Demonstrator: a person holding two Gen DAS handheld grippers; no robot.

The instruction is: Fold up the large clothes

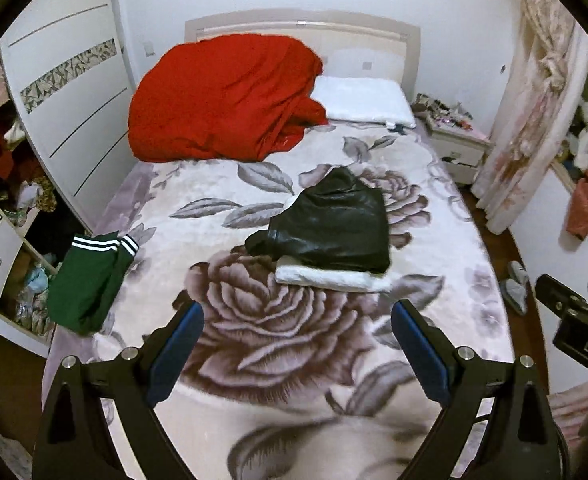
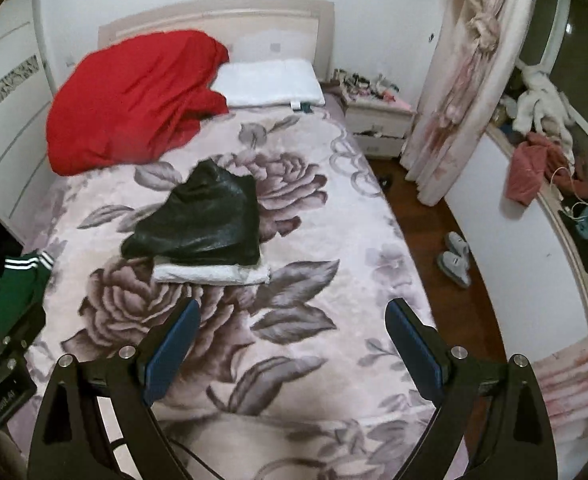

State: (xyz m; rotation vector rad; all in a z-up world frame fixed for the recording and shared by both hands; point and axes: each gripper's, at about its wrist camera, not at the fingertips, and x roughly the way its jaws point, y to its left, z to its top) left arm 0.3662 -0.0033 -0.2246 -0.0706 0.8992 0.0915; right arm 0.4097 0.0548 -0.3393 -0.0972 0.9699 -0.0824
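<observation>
A bedroom fills both wrist views. A bed [image 1: 434, 240] with a pale blanket printed with large grey-mauve roses takes up the middle of each frame, its cream headboard [image 1: 302, 28] against a white wall at the top. A white wardrobe [image 1: 66, 92] stands at the left edge, a tied floral curtain [image 1: 534, 100] hangs at the upper right, and a cluttered nightstand [image 1: 458, 136] sits between curtain and bed. Dark wood floor shows at the right, with a pair of grey slippers [image 2: 456, 258].

A big red quilt [image 1: 230, 96] is heaped at the upper left of the bed, touching a white pillow [image 1: 364, 100] beside it.

At centre frame lies a black leather-look garment [image 1: 334, 228], already folded, resting on a folded white garment [image 1: 330, 278]. The black piece looks fairly heavy, smooth and likely slippery, so it may slide off the soft white one; it is probably best gripped at a hem or corner.

A green garment with white stripes [image 1: 90, 280] lies crumpled at the bed's left edge, partly hanging over. It looks light and limp, probably the next to fold, and the striped cuffs offer a firm hold.

The left gripper [image 1: 298, 332] hangs above the blanket's near end, blue pads wide apart, holding nothing. The right gripper [image 2: 292, 328] does the same, fingers spread and empty.
</observation>
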